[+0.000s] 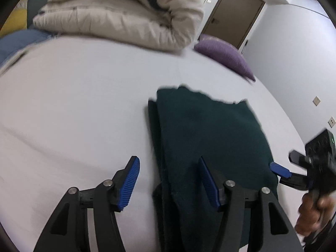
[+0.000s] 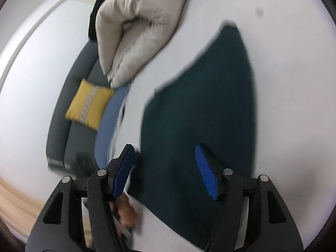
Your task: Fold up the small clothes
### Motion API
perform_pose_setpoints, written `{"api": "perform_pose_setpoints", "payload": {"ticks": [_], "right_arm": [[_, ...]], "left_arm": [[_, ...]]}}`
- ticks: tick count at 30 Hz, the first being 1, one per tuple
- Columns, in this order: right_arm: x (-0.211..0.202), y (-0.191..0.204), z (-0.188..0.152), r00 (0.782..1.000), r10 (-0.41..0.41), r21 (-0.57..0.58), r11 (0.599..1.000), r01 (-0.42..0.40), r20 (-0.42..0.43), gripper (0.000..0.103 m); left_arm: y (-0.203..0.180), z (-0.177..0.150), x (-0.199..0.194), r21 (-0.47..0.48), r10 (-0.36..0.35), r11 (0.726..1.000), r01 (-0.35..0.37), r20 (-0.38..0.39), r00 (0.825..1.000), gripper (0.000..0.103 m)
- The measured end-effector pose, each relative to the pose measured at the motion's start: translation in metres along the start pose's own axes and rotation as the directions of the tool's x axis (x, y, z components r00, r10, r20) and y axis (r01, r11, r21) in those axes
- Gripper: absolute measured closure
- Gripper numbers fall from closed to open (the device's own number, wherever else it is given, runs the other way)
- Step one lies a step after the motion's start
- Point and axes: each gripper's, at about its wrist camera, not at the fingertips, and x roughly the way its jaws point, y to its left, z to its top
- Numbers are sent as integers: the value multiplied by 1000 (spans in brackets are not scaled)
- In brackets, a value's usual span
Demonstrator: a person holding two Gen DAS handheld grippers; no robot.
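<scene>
A folded dark green garment [image 1: 210, 138] is laid flat on the bed [image 1: 84, 105]. Both the left tongs [image 1: 169, 180] and the right tongs [image 2: 166, 171] are held spread wide above it, nothing gripped.

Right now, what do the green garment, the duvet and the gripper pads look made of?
Garment: looks like a knit or fleece; matte dark green, faint ribbed texture, though blur leaves it open.
Duvet: padded woven cloth, probably cotton or polyester; beige, matte, puffy folds.
Pads: likely rubber or moulded plastic; blue, finely ridged, on black plastic-looking fingers.
</scene>
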Motion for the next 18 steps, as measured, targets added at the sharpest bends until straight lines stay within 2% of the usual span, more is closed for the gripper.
{"api": "perform_pose_setpoints", "payload": {"ticks": [1,3,4,5,7,10,13,15,17,18], "right_arm": [[-4,-1,-6,1000,-4,-27,1000,5,25,45],[-23,2,-15,999,-22,-1,1000,23,34,44],[-25,5,-10,999,-31,6,999,31,42,43],[-35,9,-6,996,-56,-8,998,56,72,38],[-50,5,-6,990,-101,-1,995,102,94,28],[-63,-24,0,991,-127,102,987,122,41,28],[-41,-51,9,992,-117,188,974,124,-48,28],[-29,-57,9,993,-99,193,975,108,-57,28],[-16,-52,11,996,-66,178,981,76,-66,28],[-16,-53,8,995,-75,176,981,87,-72,28]], "left_arm": [[2,0,0,-16,-11,1000,11,-4,1000,42],[7,3,-4,-50,-49,998,49,0,999,42],[10,6,-6,-62,-63,996,64,5,998,38],[13,8,-8,-80,-78,994,78,9,997,32],[23,12,-6,-130,-117,985,116,3,993,28],[40,13,3,-215,-181,961,173,-19,983,28],[49,10,15,-285,-258,929,235,-43,965,26],[48,9,20,-301,-295,915,268,-49,954,22],[46,9,22,-304,-311,910,281,-54,949,20],[43,10,25,-301,-318,910,287,-61,946,20]]}}
